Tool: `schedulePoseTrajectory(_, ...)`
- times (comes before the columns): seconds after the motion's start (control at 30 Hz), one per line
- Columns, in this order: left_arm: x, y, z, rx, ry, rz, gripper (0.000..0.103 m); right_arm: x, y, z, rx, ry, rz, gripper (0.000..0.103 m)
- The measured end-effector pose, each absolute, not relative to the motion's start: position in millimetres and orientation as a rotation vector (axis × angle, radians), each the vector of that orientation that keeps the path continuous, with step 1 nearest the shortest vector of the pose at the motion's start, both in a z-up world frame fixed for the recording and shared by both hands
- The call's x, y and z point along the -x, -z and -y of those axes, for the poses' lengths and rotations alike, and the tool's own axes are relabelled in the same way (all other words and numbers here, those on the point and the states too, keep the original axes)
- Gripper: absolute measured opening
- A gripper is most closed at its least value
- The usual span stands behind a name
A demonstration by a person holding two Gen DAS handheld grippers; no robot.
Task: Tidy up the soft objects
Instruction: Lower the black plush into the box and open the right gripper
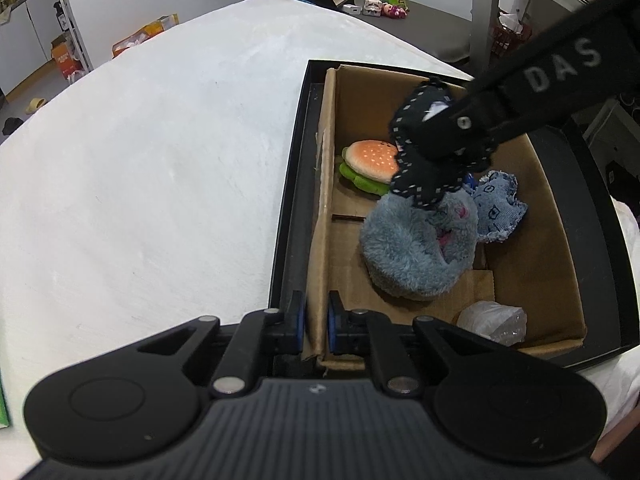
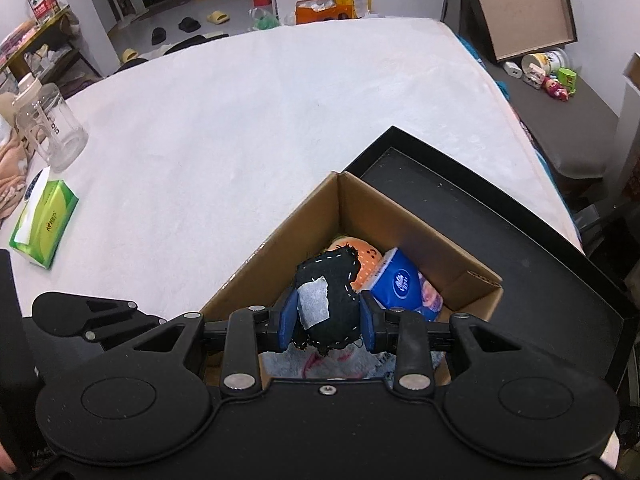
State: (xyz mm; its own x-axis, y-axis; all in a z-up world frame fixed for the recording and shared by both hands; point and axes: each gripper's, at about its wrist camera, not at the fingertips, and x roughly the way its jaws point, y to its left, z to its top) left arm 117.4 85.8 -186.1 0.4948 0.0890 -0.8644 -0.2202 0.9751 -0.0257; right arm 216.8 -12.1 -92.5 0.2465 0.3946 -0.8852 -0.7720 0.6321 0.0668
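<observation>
- The black cloth, edged with white stitching and bearing a white label, is clamped between the pads of the right gripper; it is bunched into a ball that fills the gap between them.
- The cloth is held above the open cardboard box, over the grey fleece lying just below the jaws.
- It is judged light, limp and easily crushed; nothing fragile is seen. Slipping is judged unlikely, since the fabric is folded thick where it is pinched.
- A hold at the bunched middle is judged best; a loose edge would let it unfold and drape.
- The left gripper has its jaws closed on the near wall of the box, pinching the cardboard.
- Further ahead of the right jaws, a burger toy and a tissue pack are seen inside the box.
</observation>
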Motion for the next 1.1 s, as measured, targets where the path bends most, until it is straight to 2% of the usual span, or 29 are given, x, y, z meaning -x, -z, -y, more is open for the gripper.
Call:
schedulePoseTrajectory(0.33,-116.8,186.1,-90.3,0.153,-0.181,-1.040,0.010,-219.4,100.3,-6.5,0.437,-0.838,-1.067,0.034)
schedulePoseTrajectory(0.47,-115.6,185.2,-91.6,0.158,-0.180,-1.039,0.010,-217.9,103.9,-8.7,0.434,-0.831,-1.075,0.040)
schedulePoseTrajectory(0.6,-116.5,185.5,-90.8,0.157,-0.180,-1.040,0.010,-216.9,101.9,-5.1,0.421,-0.834,-1.069,0.052)
schedulePoseTrajectory(1.1,-116.0,184.6,-87.9,0.141,-0.190,-1.040,0.011,-215.1,87.8,25.1,0.380,-0.805,-1.055,0.055)
